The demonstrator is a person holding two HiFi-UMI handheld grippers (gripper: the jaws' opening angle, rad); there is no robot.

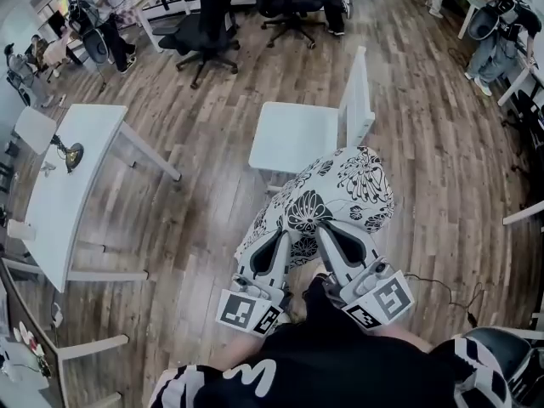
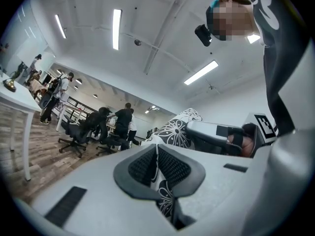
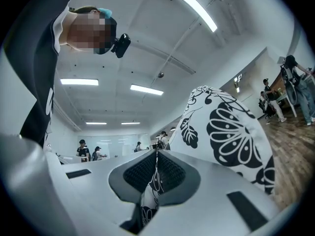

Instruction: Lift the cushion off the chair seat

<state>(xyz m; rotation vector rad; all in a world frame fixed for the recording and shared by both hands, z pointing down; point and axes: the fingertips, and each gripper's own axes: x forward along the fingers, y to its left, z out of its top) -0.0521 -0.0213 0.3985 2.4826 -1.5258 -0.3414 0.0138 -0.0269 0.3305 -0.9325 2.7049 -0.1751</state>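
The white cushion with black flower print hangs in the air in front of me, off the white chair whose bare seat lies just beyond it. My left gripper is shut on the cushion's near edge, and my right gripper is shut on the same edge beside it. In the left gripper view the printed fabric is pinched between the dark pads of the left gripper. In the right gripper view the cushion rises to the right, its cloth clamped in the right gripper.
A white table with a small lamp stands at the left. Black office chairs and several people are at the far end of the wooden floor. Another table edge shows at the right.
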